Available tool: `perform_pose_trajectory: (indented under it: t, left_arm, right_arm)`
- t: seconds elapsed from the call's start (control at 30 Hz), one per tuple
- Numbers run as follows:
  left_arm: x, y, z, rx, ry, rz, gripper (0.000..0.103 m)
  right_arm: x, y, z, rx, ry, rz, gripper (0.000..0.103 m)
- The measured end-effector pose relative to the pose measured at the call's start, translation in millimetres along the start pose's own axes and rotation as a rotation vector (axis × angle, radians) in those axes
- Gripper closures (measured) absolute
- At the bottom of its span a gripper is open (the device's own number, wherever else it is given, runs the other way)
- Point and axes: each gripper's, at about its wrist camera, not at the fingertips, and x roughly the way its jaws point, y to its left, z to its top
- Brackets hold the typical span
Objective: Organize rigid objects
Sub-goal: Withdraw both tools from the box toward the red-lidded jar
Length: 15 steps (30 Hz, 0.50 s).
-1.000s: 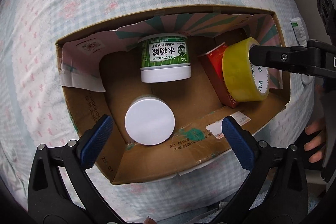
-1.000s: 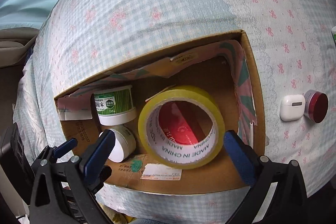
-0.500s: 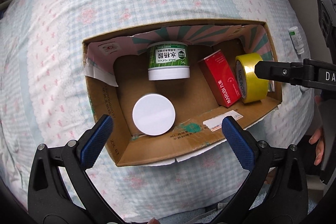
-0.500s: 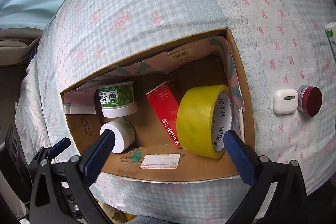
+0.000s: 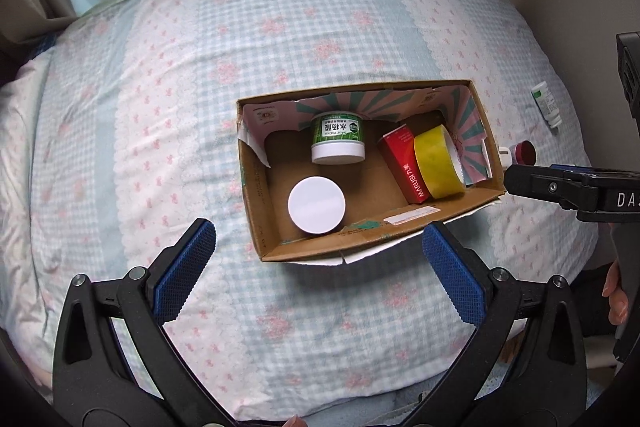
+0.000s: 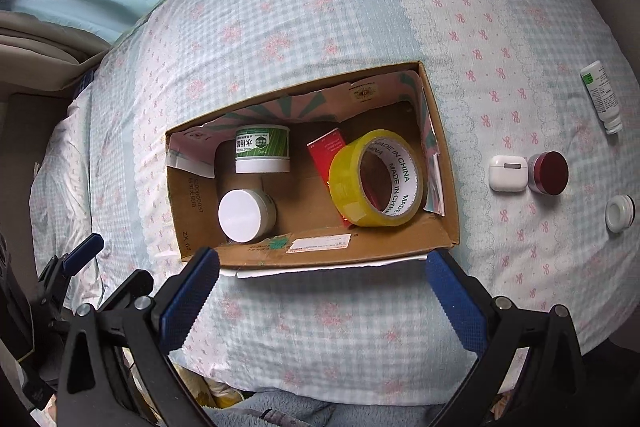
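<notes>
A cardboard box [image 5: 260,211] [image 6: 444,163] sits on the checked bedspread. In it stand a green jar [image 5: 338,143] [image 6: 262,149], a white-lidded jar [image 5: 317,205] [image 6: 244,215], a red carton [image 5: 404,163] [image 6: 326,149] and a yellow tape roll [image 5: 438,163] [image 6: 376,179] leaning on the carton. My left gripper [image 5: 320,269] is open and empty, in front of the box. My right gripper [image 6: 324,291] is open and empty, in front of the box; its finger shows in the left wrist view [image 5: 560,185].
On the bedspread right of the box lie a white earbud case [image 6: 507,173], a red-lidded jar [image 6: 548,173] [image 5: 525,153], a small white cap [image 6: 619,213] and a white tube with green label [image 6: 602,97] [image 5: 547,105]. A curtain hangs behind the bed.
The tape roll was let go and now rests in the box against the red carton. Both grippers have pulled back and up from the box, which looks smaller.
</notes>
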Motion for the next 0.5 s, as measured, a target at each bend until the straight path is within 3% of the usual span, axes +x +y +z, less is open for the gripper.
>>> perform_pose_trajectory:
  t: [0.3, 0.5]
  left_arm:
    - [-74, -1, -47, -0.017, -0.133, -0.033, 0.0]
    - [-117, -10, -65, -0.008, -0.221, -0.086, 0.0]
  right_arm:
    - [-55, 20, -60, -0.129, -0.062, -0.126, 0.0]
    - [-89, 23, -92, -0.148, -0.128, -0.185, 0.0]
